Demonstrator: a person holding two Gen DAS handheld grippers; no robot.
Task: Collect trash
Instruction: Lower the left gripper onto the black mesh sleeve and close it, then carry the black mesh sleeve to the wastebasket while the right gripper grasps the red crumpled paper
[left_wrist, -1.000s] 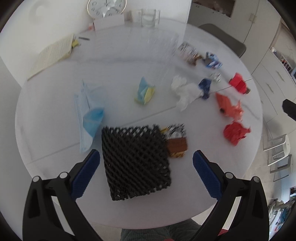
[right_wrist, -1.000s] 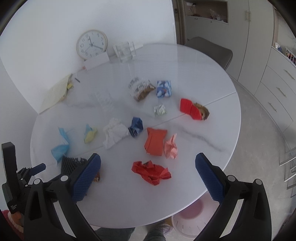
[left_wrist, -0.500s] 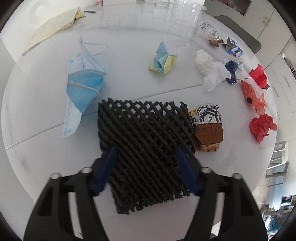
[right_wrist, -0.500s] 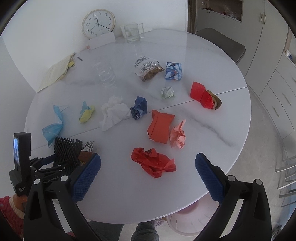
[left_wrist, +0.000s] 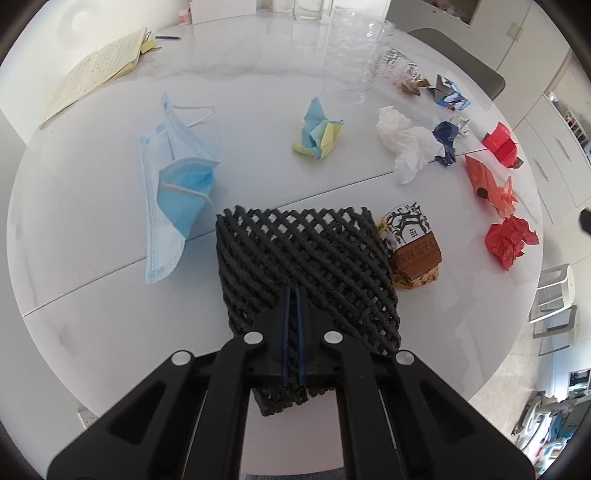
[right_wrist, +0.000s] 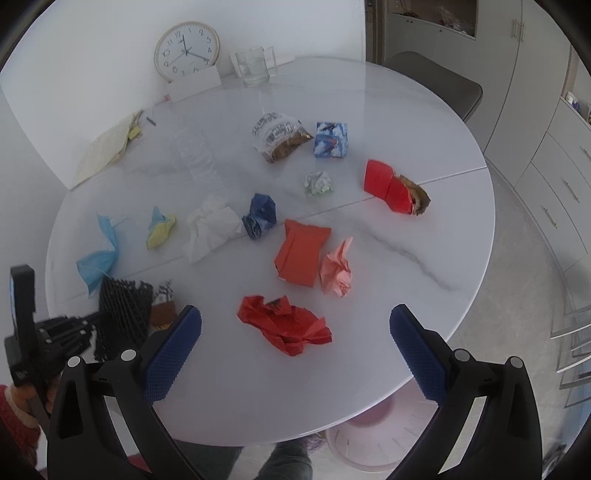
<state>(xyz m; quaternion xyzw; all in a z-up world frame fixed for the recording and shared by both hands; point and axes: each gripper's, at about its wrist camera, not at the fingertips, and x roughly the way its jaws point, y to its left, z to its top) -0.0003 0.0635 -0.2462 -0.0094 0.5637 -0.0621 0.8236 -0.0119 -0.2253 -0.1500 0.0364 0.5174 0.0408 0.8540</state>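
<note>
1. Round white table (right_wrist: 369, 110): bears all the scattered trash.
2. Left gripper (left_wrist: 292, 295): at 6 o'clock in its own view; jaws have just been closing and now pinch the near part of the black foam mesh between the blue pads.
3. Right gripper (right_wrist: 295, 332): at 6 o'clock in its own view; jaws spread wide, nothing between them, above the table's near edge.
4. Black foam mesh (left_wrist: 306, 258): lying on the table, centre of the left view; 8 o'clock in the right view.
5. Blue face mask (left_wrist: 177, 192): at 10 o'clock from the mesh, just beside it.
6. Snack packet (left_wrist: 412, 245): at 3 o'clock from the mesh, touching it.
7. Crumpled red paper (right_wrist: 284, 325): just beyond the right gripper, at 12 o'clock from it.
8. Orange-red packet (right_wrist: 301, 251): at 12 o'clock from the red paper; pink paper wad (right_wrist: 337, 269) beside it at 3 o'clock.
9. White tissue (right_wrist: 210, 229): dark blue wrapper (right_wrist: 260, 216) touching it at 3 o'clock.
</note>
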